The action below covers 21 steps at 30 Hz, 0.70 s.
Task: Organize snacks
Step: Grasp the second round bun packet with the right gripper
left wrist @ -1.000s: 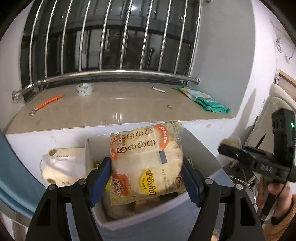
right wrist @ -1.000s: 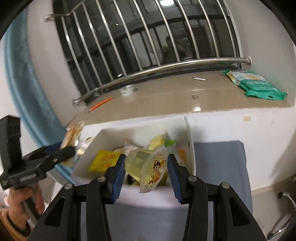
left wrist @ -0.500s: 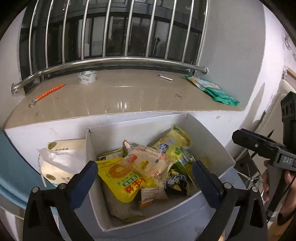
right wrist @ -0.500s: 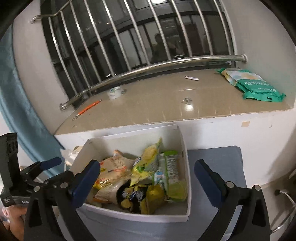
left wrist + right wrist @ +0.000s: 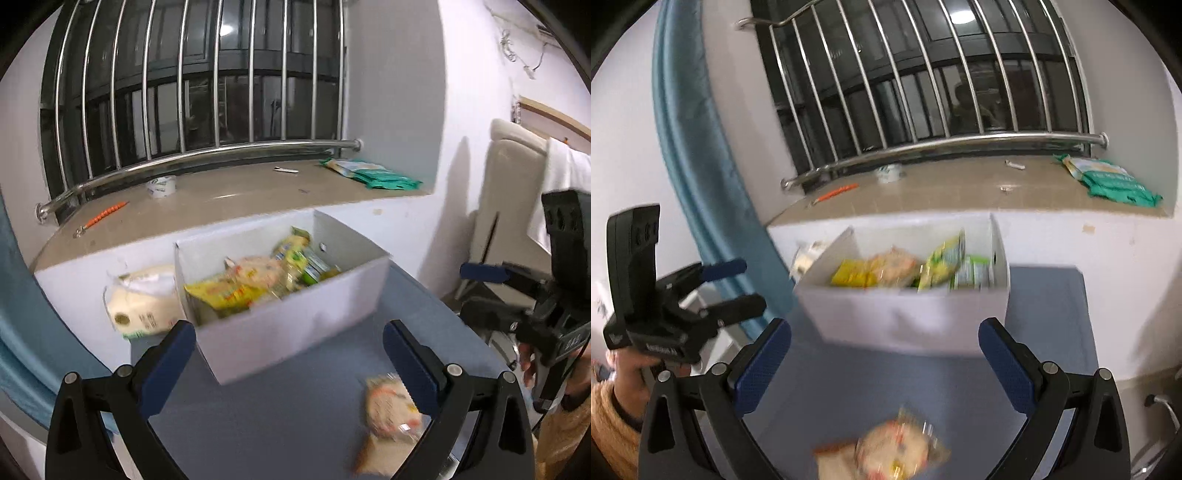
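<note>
Both grippers, left and right, held wide, nothing gripped. Box at frame centre, stocked with snacks. One packet left loose on table, lower frame, judged awaiting pickup.

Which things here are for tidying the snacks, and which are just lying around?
For the job: white box; snacks inside it; loose snack packet on the blue table; both open tongs.

Just lying around: tape roll; orange tool; green packets.
</note>
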Each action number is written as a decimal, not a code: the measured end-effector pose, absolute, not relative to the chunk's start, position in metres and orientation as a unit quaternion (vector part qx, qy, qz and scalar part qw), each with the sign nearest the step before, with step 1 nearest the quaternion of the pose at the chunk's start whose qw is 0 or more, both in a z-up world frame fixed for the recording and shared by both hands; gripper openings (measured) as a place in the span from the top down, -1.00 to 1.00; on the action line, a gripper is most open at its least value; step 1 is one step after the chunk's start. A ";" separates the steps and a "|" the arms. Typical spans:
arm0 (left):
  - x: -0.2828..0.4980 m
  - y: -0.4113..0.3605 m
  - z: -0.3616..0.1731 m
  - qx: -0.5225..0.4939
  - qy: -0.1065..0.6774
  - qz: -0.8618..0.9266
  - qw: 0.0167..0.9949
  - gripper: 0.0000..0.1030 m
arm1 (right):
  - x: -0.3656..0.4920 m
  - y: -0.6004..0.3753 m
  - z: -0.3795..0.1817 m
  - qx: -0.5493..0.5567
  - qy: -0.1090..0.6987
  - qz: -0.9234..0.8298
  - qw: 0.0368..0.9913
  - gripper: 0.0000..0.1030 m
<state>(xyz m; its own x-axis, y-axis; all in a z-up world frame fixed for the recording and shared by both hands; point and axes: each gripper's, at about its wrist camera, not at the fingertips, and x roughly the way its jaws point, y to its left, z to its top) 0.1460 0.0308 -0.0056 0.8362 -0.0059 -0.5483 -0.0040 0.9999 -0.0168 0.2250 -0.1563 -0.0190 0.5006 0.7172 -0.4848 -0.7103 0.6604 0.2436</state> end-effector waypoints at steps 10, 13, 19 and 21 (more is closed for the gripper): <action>0.079 0.001 -0.050 -0.043 0.312 -0.028 0.949 -1.00 | 0.154 -0.189 -0.086 -0.021 0.316 0.387 0.866 -1.00; 0.067 -0.003 -0.058 -0.050 0.318 -0.034 0.946 -1.00 | 0.152 -0.182 -0.103 -0.055 0.330 0.376 0.864 -1.00; 0.054 -0.003 -0.066 -0.047 0.331 -0.035 0.942 -1.00 | 0.172 -0.158 -0.129 -0.109 0.360 0.369 0.850 -1.00; 0.052 -0.001 -0.069 -0.050 0.335 -0.037 0.940 -1.00 | 0.182 -0.150 -0.137 -0.118 0.367 0.375 0.843 -1.00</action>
<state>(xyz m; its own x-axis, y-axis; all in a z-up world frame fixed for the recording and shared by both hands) 0.0515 -0.0015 -0.0687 0.7734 -0.1025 -0.6256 0.0351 0.9922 -0.1192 0.1823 -0.1497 -0.1369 0.4492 0.5467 -0.7066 -0.7192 0.6905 0.0770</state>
